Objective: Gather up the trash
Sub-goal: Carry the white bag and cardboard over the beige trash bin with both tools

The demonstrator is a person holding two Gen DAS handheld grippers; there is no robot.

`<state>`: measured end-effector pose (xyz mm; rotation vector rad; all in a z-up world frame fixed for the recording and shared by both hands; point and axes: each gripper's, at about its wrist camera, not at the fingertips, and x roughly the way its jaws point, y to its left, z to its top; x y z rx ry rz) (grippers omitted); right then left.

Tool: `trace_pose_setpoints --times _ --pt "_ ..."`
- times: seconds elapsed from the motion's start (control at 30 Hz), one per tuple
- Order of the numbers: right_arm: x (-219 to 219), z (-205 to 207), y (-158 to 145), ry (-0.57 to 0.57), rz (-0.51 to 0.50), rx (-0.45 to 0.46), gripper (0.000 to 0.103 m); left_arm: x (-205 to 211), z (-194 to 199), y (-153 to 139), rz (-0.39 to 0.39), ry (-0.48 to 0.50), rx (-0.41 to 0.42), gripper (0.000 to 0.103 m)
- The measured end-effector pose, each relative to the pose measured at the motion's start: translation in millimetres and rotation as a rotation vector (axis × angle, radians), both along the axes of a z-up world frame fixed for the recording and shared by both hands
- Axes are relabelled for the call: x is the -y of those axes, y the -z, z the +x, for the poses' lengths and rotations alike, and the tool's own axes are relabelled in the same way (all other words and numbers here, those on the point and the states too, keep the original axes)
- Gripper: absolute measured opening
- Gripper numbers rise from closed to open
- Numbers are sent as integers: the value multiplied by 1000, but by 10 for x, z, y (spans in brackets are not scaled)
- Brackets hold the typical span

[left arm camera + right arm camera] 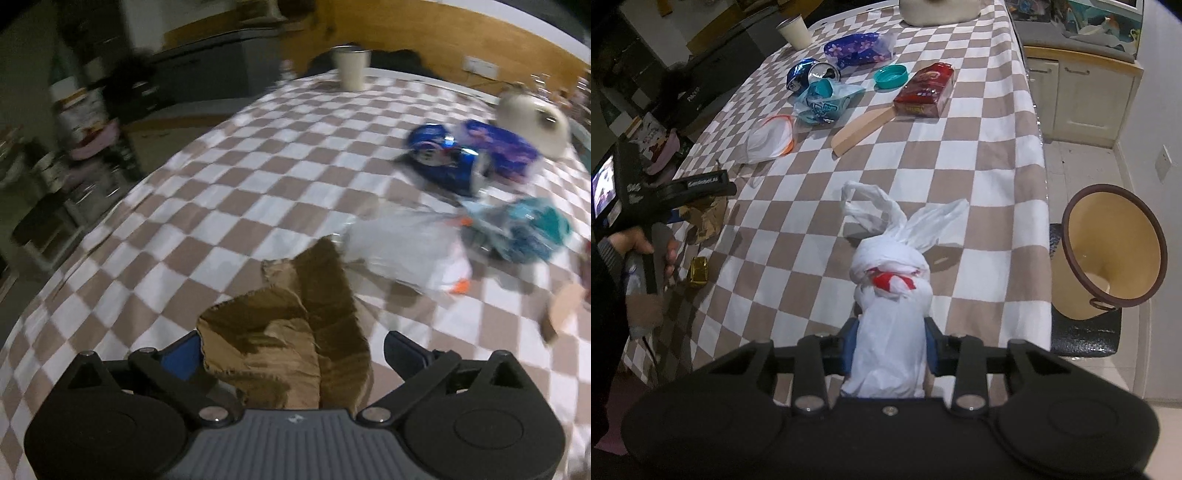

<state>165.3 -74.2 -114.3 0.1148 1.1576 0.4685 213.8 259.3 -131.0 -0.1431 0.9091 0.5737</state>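
right tongs (891, 341): pinching the knotted white bag (890, 295), low over the near edge of the counter (997, 155)
bag axis: runs straight out from the tongs, its 2 loose handles pointing away
bin (1115, 251): on the floor, right of the bag, past the counter edge, mouth tipped toward the bag
left tongs (291, 350): spread wide around crumpled brown paper (295, 332), not pressing it
nearer hand: right, judging by the bin's side

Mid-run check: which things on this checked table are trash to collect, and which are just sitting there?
Trash to collect:
- knotted white bag, gripped by the right tool
- brown paper scrap, between the open left tool's fingers
- crushed blue can
- gold wrapper
- teal lid

Just sitting there:
- paper cup
- bin beside the table, where the trash likely goes
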Motion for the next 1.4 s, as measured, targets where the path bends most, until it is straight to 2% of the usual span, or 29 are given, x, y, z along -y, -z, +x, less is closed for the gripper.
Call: trace_pose_setpoints --times 0.1,0.2,0.27,0.33,0.4,0.57,0.77,1.1,1.4 --pt "-26 -15 10 -12 -3 -1 37 -4 62 17 16 -32 -1 100" --pt "-34 -22 10 -21 -8 0 37 -5 65 7 13 -33 6 82" --pt "-25 -25 -6 -20 -14 7 37 13 24 -24 9 -13 12 76" --pt "-12 -26 -23 -17 -16 16 36 38 -24 -76 11 18 22 62" --pt "-1 -26 -46 -10 -14 26 35 51 -96 -140 12 34 31 56" --pt "12 -35 -106 -3 -6 49 34 100 -352 -247 -15 65 47 52" --pt "51 -70 -210 5 8 84 34 251 -727 -466 -60 94 106 52" --pt "130 -199 -461 32 20 160 34 663 -1178 -836 -126 160 144 52" --pt "317 -369 -734 67 11 248 34 1072 -1520 -1056 -161 242 179 52"
